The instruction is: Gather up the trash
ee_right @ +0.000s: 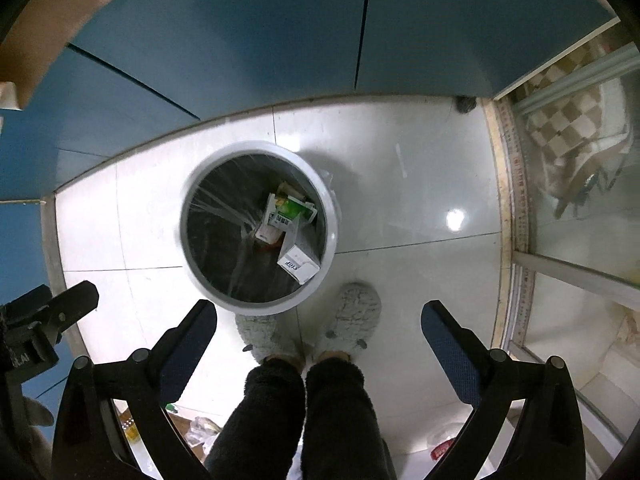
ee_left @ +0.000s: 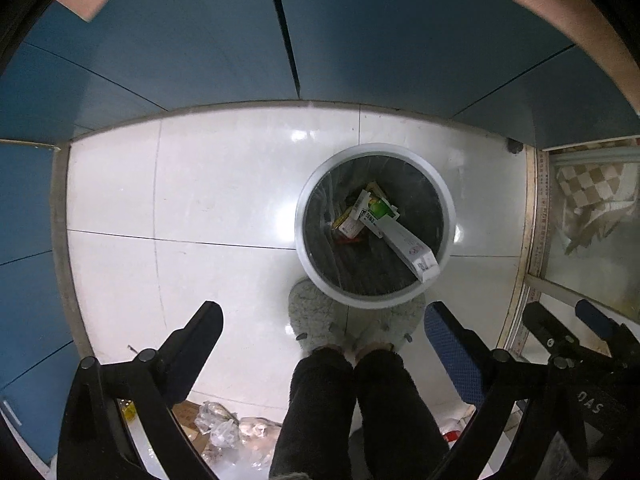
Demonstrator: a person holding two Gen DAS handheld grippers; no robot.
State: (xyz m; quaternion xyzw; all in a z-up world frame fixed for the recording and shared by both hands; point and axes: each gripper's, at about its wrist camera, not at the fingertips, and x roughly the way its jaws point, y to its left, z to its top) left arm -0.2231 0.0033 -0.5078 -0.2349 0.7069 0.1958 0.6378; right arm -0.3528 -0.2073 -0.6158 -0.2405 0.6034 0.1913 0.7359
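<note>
A round white trash bin with a dark liner stands on the white tiled floor, seen from above in both views. Inside lie a long white box, a green-and-white carton and other small packages; the right wrist view shows the white box and the green carton. My left gripper hangs wide open above the floor in front of the bin, nothing between its fingers. My right gripper is also wide open and holds nothing. Each gripper shows at the edge of the other's view.
A person's dark fleece legs and grey slippers stand right behind the bin. Blue cabinet fronts wall the far side. A glass door with a checked cloth is at right. Loose wrappers and bags lie on a surface below.
</note>
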